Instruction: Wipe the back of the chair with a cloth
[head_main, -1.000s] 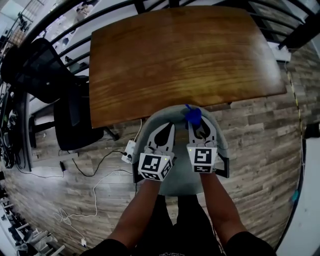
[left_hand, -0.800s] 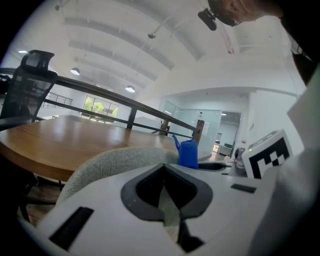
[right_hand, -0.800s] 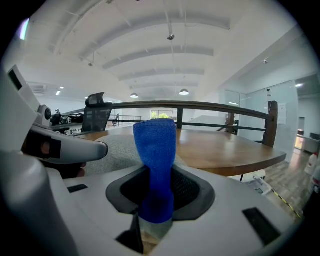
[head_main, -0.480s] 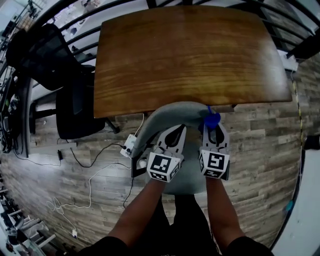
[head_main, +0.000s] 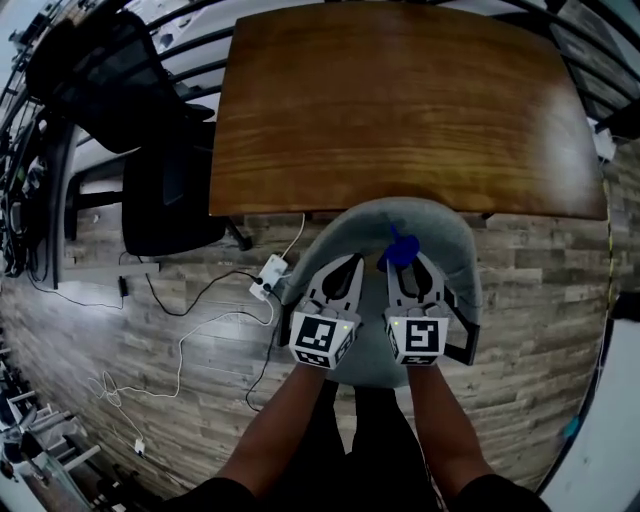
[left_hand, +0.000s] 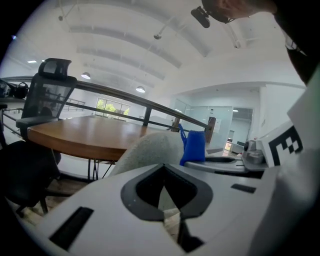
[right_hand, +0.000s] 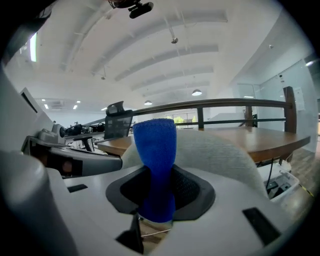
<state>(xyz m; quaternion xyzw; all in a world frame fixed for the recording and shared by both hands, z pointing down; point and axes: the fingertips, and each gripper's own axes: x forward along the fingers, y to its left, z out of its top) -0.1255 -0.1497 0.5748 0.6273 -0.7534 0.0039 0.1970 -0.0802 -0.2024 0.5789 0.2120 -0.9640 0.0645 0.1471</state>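
Leftward since before, one blue cloth (head_main: 402, 249), pinched in right tool (head_main: 405, 266), tops one chair (head_main: 455, 250); left tool (head_main: 348, 266) seemingly closed empty.

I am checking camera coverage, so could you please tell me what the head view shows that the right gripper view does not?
Only the head view shows the person's forearms and the long white cable trailing over the floor. Only the right gripper view shows the ceiling lights and, close up, the right gripper shut on the blue cloth. Both show that cloth, the grey chair back and the wooden table.
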